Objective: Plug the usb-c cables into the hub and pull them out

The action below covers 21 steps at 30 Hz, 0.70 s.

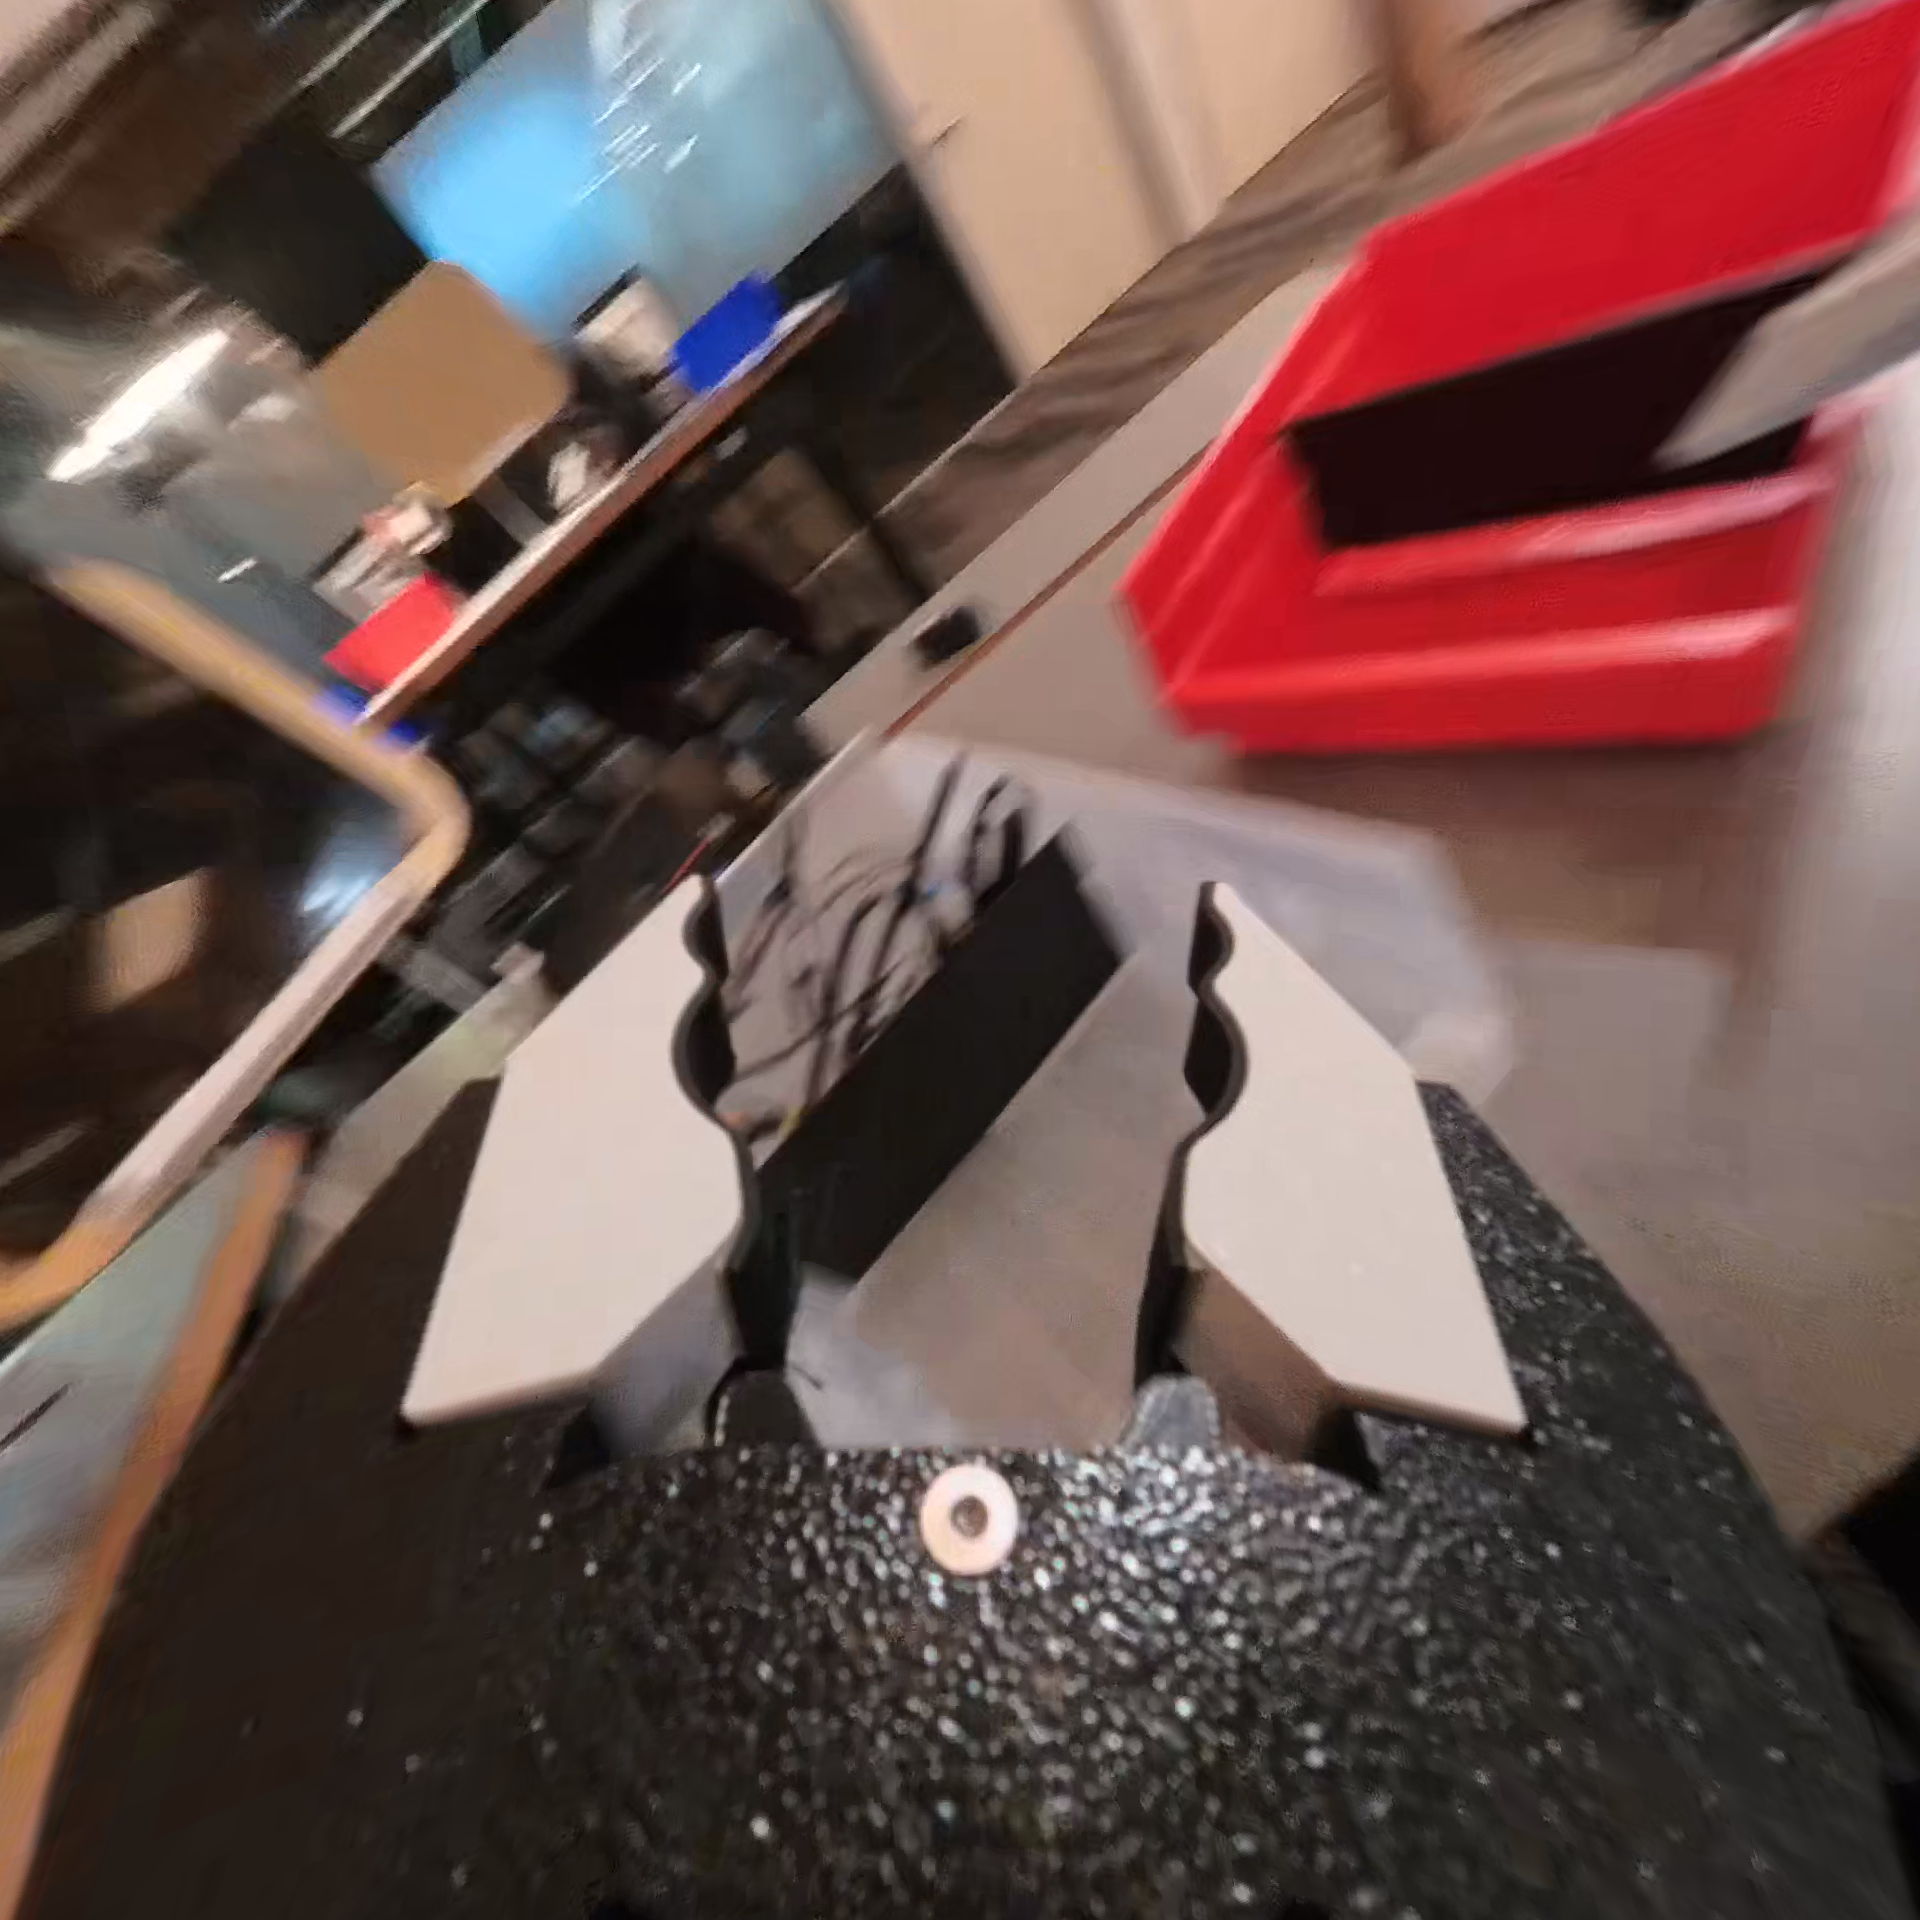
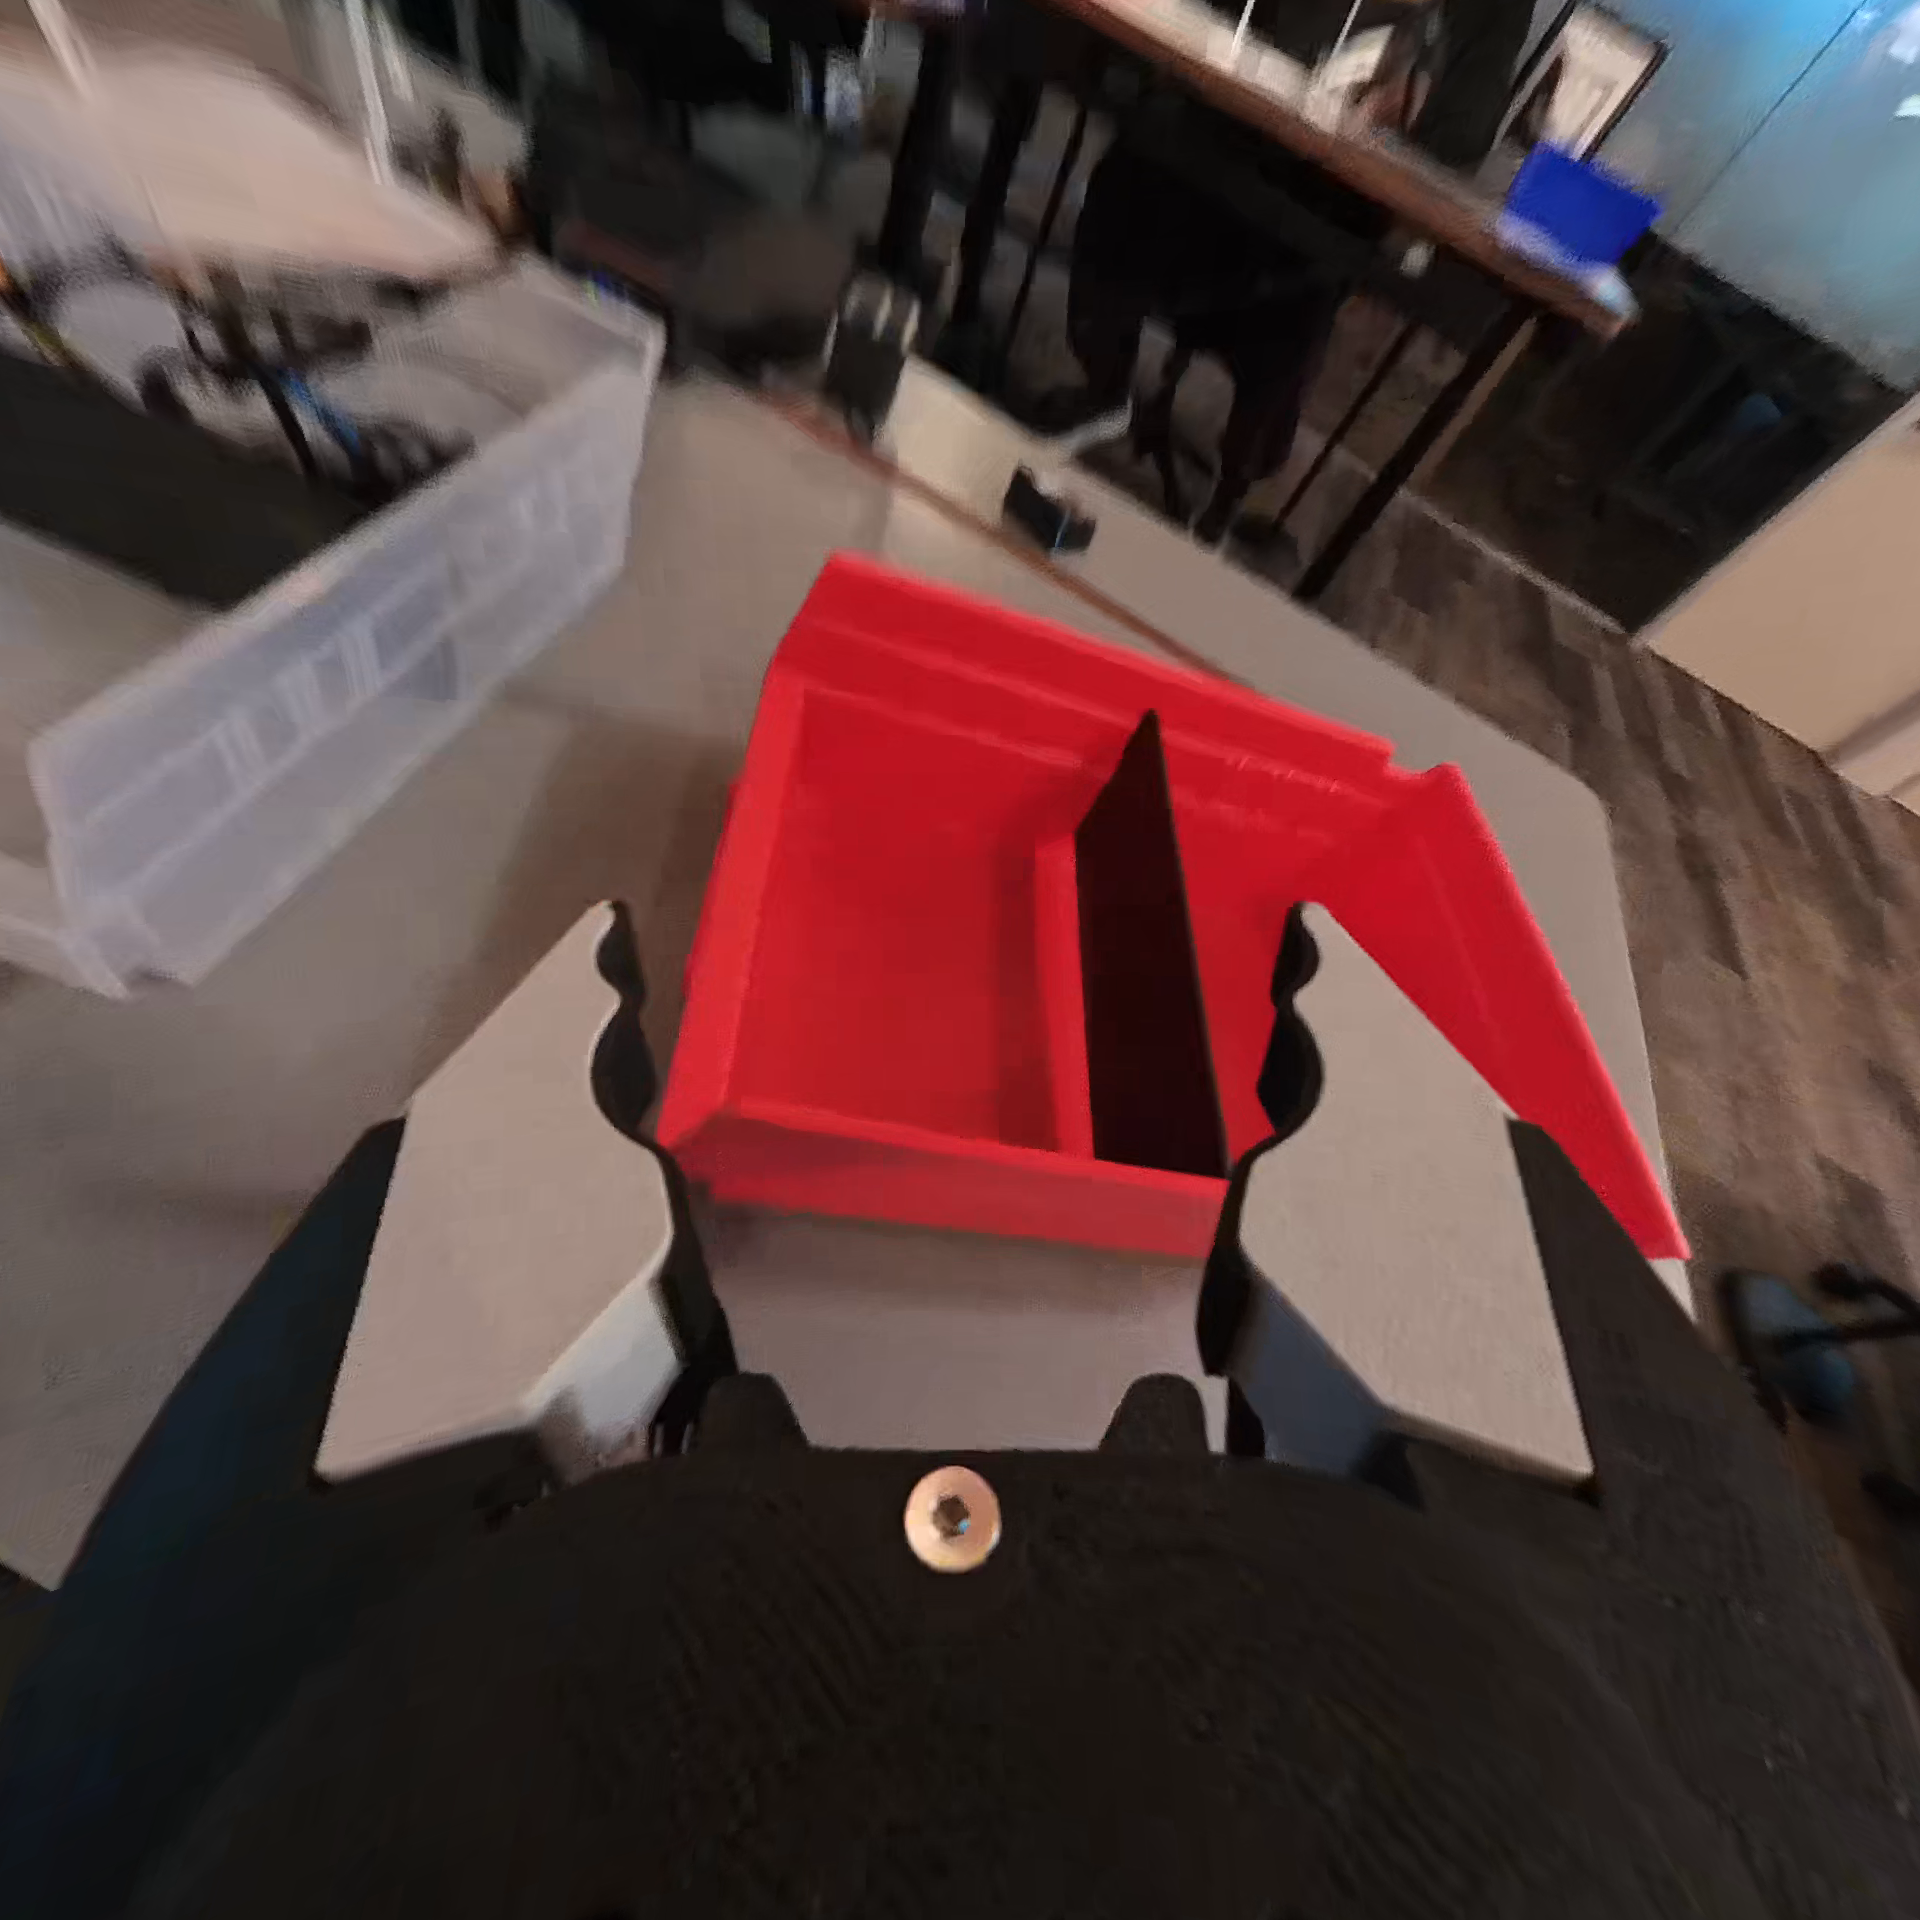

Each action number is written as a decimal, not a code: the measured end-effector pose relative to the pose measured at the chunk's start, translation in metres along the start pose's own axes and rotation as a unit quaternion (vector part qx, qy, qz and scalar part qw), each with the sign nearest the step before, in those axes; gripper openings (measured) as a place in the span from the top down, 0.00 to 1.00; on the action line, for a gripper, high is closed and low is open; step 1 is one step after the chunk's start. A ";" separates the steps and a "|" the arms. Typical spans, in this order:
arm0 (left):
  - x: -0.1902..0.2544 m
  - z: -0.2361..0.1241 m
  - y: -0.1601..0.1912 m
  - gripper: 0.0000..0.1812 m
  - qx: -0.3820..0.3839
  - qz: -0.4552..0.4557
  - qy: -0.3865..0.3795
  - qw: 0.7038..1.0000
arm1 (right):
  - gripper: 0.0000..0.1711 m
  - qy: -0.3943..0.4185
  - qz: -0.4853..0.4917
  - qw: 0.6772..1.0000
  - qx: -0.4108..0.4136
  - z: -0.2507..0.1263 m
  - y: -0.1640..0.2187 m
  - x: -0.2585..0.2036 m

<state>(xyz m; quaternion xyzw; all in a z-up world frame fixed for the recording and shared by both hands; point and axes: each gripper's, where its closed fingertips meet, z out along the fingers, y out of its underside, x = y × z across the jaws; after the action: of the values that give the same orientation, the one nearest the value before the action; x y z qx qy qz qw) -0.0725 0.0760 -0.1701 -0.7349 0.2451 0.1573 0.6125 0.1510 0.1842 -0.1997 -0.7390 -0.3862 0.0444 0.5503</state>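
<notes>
bench (image 2: 312, 1195): grey top, carries everything; both views motion-blurred.
red bin (image 2: 935, 935): landmark, open top, sits on the bench; left wrist view shows it up and right of that tool (image 1: 1455, 540).
bin interior: red floor bare where visible, nothing lying in the wide compartment.
black divider (image 2: 1143, 987): upright inside the red bin, splits off a narrower compartment on its right side.
clear tray (image 2: 332, 675): translucent plastic, on the bench left of the red bin, apart from it; dark cables (image 2: 260, 384) blur behind it.
black box (image 1: 935, 1070): long and low, on the bench near-left of the red bin, directly ahead of the left tool; a tangle of thin dark wires beyond it.
left tool (image 1: 956, 935): fingers spread wide, holding nothing, above the bench, well apart from the red bin.
right tool (image 2: 956, 925): fingers spread wide, nothing between them, above the near wall of the red bin and looking down into it.
small dark object (image 2: 1049, 509): on the bench beyond the far side of the red bin; too blurred to identify.
hub / usb-c cables: cannot pick out either for certain; only the cable blur by the clear tray, left of the red bin.
</notes>
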 end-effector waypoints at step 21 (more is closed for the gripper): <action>-0.083 -0.017 0.186 0.97 -0.167 -0.196 -0.070 0.964 | 0.94 0.125 0.162 0.963 -0.173 -0.028 0.141 0.086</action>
<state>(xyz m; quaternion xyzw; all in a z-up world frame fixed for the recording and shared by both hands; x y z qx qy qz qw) -0.2454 0.0492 -0.2759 -0.8475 0.0231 0.1239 0.5157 0.2981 0.2024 -0.2776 -0.8752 -0.1910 -0.0270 0.4436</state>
